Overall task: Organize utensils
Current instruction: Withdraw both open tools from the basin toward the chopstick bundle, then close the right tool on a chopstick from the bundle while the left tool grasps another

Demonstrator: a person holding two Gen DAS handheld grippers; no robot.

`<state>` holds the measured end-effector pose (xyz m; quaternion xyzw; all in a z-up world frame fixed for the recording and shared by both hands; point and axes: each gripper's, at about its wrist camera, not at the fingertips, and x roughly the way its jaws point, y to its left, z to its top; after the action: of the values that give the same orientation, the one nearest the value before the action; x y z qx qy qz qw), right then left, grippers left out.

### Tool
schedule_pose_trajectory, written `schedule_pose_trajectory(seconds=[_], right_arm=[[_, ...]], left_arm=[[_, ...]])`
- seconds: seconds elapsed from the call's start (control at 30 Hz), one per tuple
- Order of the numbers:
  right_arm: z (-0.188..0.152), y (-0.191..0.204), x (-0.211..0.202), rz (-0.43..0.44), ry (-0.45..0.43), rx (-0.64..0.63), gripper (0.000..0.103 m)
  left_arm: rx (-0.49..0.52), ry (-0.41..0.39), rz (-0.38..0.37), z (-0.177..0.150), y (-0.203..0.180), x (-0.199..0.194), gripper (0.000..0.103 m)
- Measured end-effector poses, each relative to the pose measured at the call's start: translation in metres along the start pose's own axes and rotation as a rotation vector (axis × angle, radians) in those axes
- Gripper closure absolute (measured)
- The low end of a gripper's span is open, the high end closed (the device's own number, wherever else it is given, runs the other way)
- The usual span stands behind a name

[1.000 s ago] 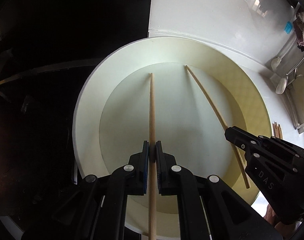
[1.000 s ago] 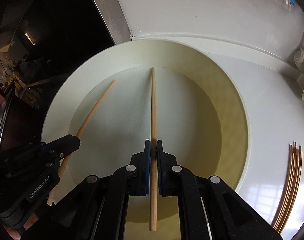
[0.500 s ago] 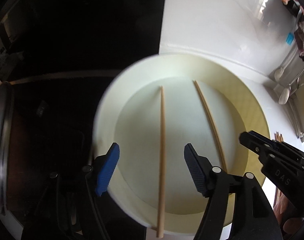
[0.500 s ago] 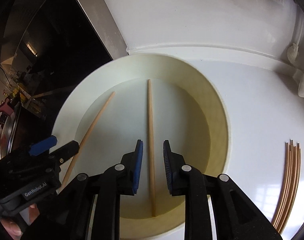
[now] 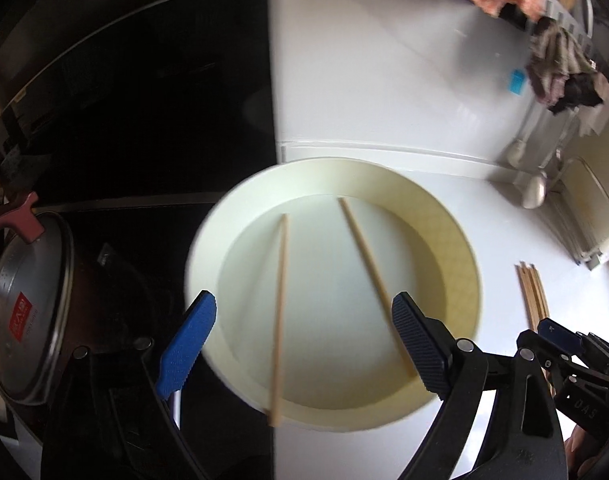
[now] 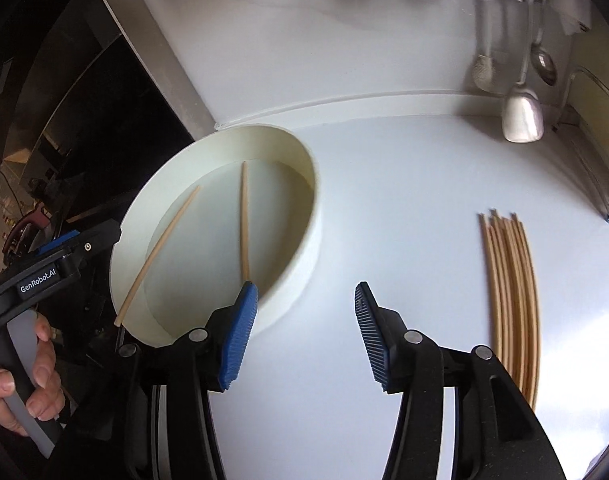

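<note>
Left wrist view: my left gripper point(image 5: 304, 340) had one chopstick point(image 5: 279, 316) clamped a second ago; its fingers now stand wide apart and I hold nothing. That chopstick lies in the round cream container point(image 5: 470, 276), tip on the floor, butt end leaning over the near rim, roughly midway between my fingers but below them, not touching either. The second chopstick point(image 5: 364, 256) lies angled to its right, lower end passing behind my right-hand pad. Frame is motion-blurred; I have backed away.

Right wrist view: my right gripper point(image 6: 306, 334) also released; fingers spread, empty. It has swung off the container, so both deposited sticks now sit left of its fingers, the nearer one ending just behind the left pad point(image 6: 240, 328). The remaining bundle of chopsticks point(image 6: 512, 304) lies on the white counter point(image 6: 384, 184), right of the fingers and apart from them.

Judgement: one pair filed; next pick should come from the bundle.
</note>
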<state>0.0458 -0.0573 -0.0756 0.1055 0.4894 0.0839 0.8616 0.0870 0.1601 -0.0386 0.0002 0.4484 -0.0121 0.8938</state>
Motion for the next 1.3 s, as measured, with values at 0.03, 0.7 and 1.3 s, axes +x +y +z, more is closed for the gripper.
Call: schedule_pose_trajectory(seconds=[0.03, 0.7, 1.3], right_arm=[[-0.004, -0.009, -0.007, -0.011, -0.003, 0.016, 0.05], [-0.059, -0.201, -0.082, -0.142, -0.03, 0.043, 0.046], [-0.061, -0.236, -0.015, -0.146, -0.027, 0.012, 0.044]], left_arm=[[0.008, -0.004, -0.007, -0.003, -0.009, -0.002, 0.015], [0.11, 0.109, -0.095, -0.083, -0.221, -0.007, 0.014], [0.092, 0.152, -0.038, -0.105, -0.25, 0.072, 0.012]])
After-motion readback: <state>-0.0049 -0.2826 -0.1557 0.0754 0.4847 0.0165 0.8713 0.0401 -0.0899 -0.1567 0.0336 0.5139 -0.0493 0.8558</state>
